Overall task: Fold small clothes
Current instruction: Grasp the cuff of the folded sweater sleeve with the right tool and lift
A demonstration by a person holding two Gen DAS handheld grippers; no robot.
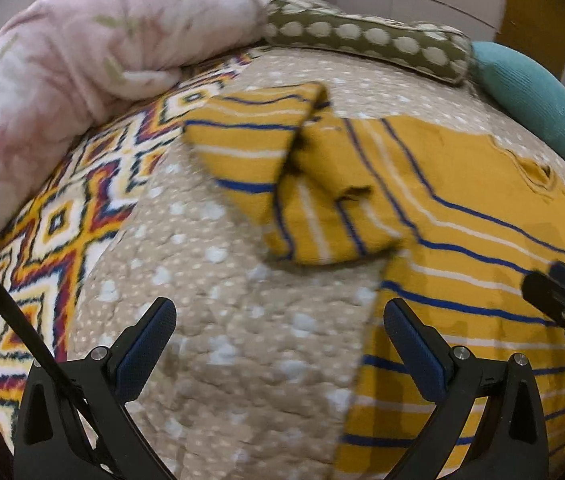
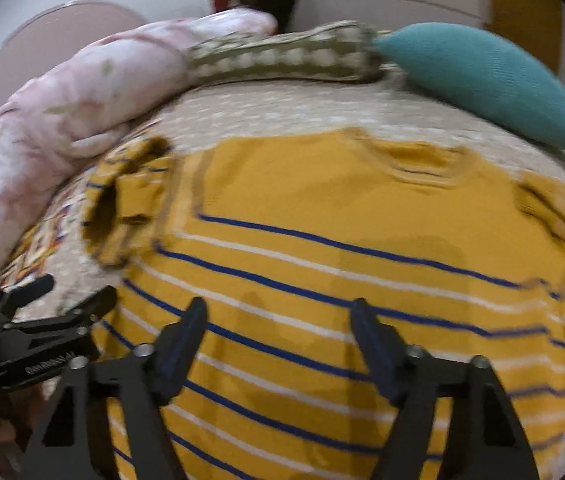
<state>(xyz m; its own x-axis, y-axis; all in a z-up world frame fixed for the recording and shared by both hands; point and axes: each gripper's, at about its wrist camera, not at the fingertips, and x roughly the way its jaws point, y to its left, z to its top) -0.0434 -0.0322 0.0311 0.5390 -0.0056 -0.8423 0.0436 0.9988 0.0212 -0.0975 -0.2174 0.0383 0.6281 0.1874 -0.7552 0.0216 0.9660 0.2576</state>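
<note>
So the mustard striped shirt (image 2: 322, 248) is spread flat on the beige dotted bedspread (image 1: 210, 280), collar toward the pillow edge of the bed; its one sleeve (image 1: 282, 184) is flopped over and bunched up near the shirt's side, close to the zigzag-patterned blanket (image 1: 54, 232); left gripper (image 1: 278, 332) is wide open with nothing in it, hovering over bare bedspread just beside the shirt's side edge; right gripper (image 2: 278, 336) is also spread open and holding nothing, sitting above the striped lower part of the shirt; along the far edge of the bed there's a pink floral comforter (image 1: 62, 60), a green polka-dot pillow (image 1: 362, 40) and a teal cushion (image 2: 482, 80); the right view is pretty blurry.
</note>
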